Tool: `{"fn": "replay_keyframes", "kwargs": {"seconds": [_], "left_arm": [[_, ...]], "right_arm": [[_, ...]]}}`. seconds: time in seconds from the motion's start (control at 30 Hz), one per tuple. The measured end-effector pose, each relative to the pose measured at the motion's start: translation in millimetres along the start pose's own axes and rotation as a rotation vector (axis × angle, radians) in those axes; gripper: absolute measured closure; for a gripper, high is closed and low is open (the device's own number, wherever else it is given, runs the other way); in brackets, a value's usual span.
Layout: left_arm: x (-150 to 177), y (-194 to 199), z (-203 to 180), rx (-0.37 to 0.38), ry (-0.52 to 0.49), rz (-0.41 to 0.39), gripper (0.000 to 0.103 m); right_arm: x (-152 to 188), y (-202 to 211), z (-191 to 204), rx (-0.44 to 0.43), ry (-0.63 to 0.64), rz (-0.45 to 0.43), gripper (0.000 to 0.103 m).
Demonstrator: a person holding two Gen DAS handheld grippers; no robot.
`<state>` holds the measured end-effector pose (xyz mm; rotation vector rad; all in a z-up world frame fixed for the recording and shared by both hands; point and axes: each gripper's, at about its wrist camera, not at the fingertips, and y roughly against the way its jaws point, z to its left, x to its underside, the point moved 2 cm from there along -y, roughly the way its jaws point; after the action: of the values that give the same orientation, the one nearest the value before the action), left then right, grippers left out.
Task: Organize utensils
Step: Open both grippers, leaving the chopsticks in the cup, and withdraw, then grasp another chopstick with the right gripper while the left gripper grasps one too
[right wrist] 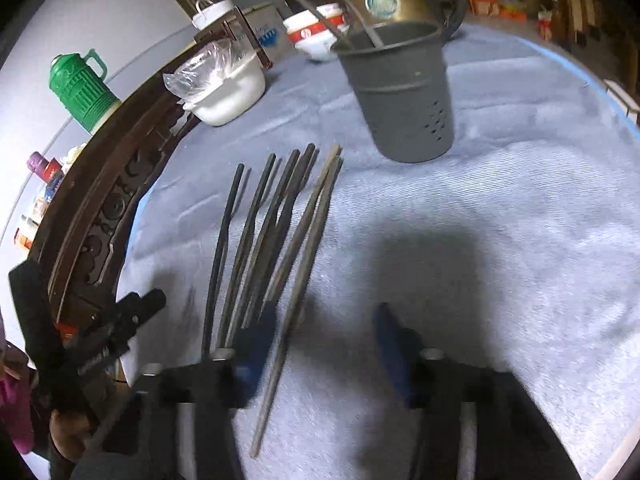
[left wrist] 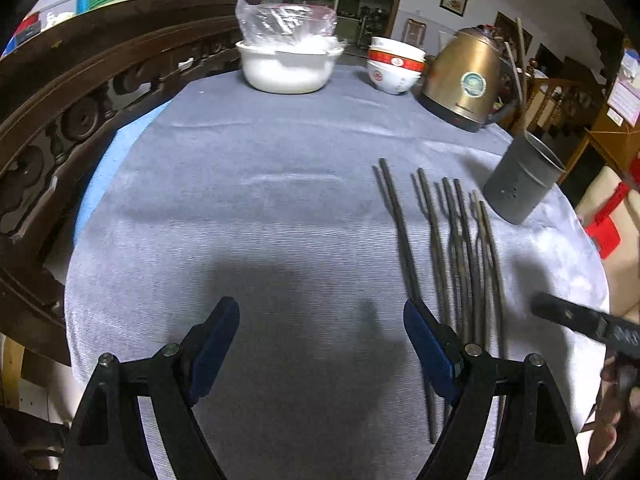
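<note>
Now | both hand-held grippers (left wrist: 320, 344) (right wrist: 324, 344) gape empty | slim dark chopsticks (right wrist: 260, 232) | ribbed grey cloth (left wrist: 260, 200) | perforated cup (right wrist: 400, 92)

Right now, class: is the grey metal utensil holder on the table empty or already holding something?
Not empty. The grey metal utensil holder stands upright with two thin sticks leaning out of its rim.

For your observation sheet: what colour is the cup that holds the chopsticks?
Dark grey; the cup shows best in the right wrist view.
</note>
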<state>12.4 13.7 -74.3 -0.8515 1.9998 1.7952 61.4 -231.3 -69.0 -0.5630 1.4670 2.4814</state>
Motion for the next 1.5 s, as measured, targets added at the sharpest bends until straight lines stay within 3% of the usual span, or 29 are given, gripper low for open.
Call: {"fn": "replay_keyframes", "kwargs": {"seconds": [0.3,0.5,0.73,0.9,0.97,1.03,1.13,1.2,1.33,1.5], "left_arm": [[-7.5,1.4,-1.9,0.022,0.000,0.019,0.019],[-16.4,-3.8,-1.4,0.029,0.012,0.047,0.019],[-45.1,-24.6,-12.7,0.082,0.062,0.142,0.019],[-68.1,-56.4,-30.0,0.056,0.080,0.254,0.020],[-73.2,-67.3,-37.1,0.045,0.072,0.299,0.027],[-74.5,-76.2,-43.3,0.034,0.053,0.347,0.052],[-73.2,-84.3,-50.9,0.002,0.035,0.399,0.067],[-70.9,-85.1,-52.5,0.026,0.025,0.432,0.096],[-56.0,-75.9,-46.0,0.062,0.037,0.476,0.097],[-33.9,-59.0,-31.1,0.111,0.122,0.521,0.097]], "right_arm": [[-40.9,-34.8,15.9,0.041,0.002,0.062,0.068],[-51.6,-55.6,11.9,0.070,-0.013,0.129,0.094],[-54.0,-46.4,-3.6,0.103,0.036,0.155,0.094],[-55.0,-44.3,-11.9,0.070,0.041,0.166,0.094],[-54.2,-43.5,-13.7,0.058,0.041,0.167,0.093],[-54.1,-42.6,-15.3,0.046,0.040,0.168,0.093],[-53.7,-41.5,-18.2,0.031,0.042,0.170,0.093],[-53.7,-41.8,-18.1,0.031,0.055,0.176,0.093],[-55.3,-43.9,-10.5,0.042,0.129,0.229,0.093],[-48.4,-39.7,-5.9,0.072,0.216,0.298,0.092]]}}
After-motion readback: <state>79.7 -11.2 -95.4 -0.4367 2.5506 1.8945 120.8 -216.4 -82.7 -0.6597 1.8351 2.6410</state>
